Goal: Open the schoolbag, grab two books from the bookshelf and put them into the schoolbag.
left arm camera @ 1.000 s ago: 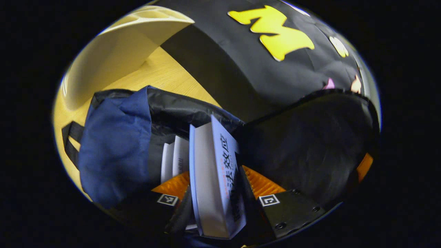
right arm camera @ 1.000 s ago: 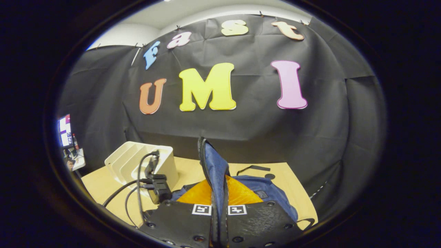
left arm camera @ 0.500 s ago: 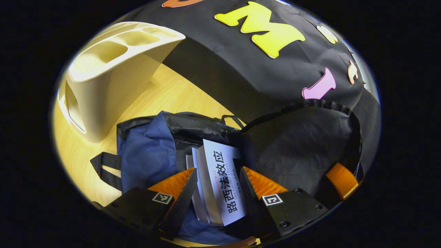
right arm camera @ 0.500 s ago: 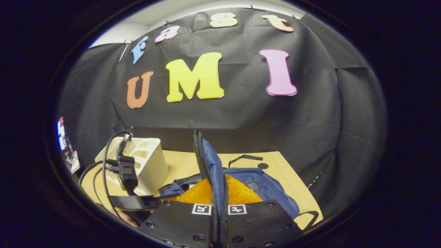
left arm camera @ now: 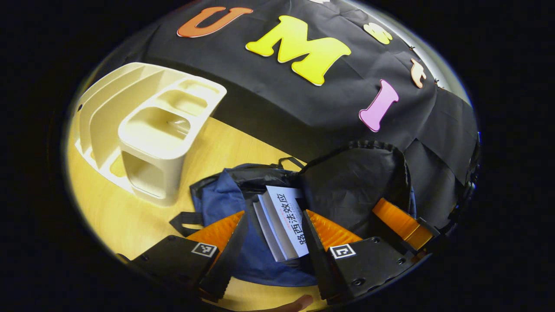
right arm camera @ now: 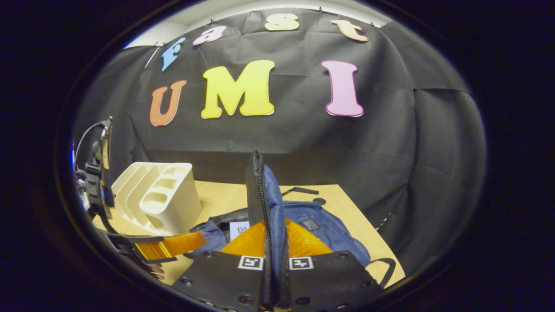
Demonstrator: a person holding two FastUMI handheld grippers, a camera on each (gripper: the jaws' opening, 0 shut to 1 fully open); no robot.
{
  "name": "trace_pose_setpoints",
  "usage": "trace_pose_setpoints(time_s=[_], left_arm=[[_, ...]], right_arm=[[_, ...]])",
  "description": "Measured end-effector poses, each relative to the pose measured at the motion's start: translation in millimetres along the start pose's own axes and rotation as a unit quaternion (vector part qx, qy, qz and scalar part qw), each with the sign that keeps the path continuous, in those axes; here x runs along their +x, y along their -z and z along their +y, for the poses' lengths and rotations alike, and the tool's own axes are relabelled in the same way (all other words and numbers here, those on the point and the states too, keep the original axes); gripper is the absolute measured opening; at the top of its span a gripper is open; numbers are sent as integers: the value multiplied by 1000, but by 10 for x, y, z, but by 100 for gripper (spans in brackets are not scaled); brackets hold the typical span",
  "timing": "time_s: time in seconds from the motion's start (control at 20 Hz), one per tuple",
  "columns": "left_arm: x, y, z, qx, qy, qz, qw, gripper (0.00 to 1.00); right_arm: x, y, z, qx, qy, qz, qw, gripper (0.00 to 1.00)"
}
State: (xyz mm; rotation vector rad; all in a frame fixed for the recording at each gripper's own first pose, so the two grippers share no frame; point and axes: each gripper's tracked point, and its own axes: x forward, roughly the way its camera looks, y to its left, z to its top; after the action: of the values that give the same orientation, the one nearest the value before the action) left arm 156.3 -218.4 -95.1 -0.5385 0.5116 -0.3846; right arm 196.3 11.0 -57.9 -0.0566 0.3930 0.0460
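The blue schoolbag [left arm camera: 217,203] lies open on the table. Two books [left arm camera: 282,221] stand inside its mouth, the front one with a white cover. My left gripper [left arm camera: 273,236] hovers open above them, touching neither. The bag's flap [left arm camera: 351,190], black lining showing, is held upright. My right gripper [right arm camera: 273,242] is shut on that flap's zip edge [right arm camera: 260,195]. The white cover [right arm camera: 238,229] peeks from the schoolbag [right arm camera: 321,223] in the right gripper view. The left gripper [right arm camera: 167,247] hangs at the lower left there.
The cream bookshelf [left arm camera: 151,130] stands left of the bag on the wooden table [left arm camera: 225,143]. It is the bookshelf [right arm camera: 160,203] at the left of the right gripper view. A bag strap [left arm camera: 182,219] lies on the table. A fingertip [left arm camera: 299,302] shows at the bottom edge.
My left gripper has let go of the white-covered book and pulled back up from the bag; the book stays inside. The right gripper keeps its hold on the flap.
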Motion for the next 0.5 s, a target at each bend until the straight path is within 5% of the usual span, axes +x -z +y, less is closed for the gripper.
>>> trace_pose_setpoints(time_s=[0.45,0.5], left_arm=[[-899,17,425,54,-41,-23,997,79],[-983,28,531,67,-54,-33,996,79]], right_arm=[[-321,326,5,-4,47,11,999,32],[-362,347,34,-2,44,7,999,43]])
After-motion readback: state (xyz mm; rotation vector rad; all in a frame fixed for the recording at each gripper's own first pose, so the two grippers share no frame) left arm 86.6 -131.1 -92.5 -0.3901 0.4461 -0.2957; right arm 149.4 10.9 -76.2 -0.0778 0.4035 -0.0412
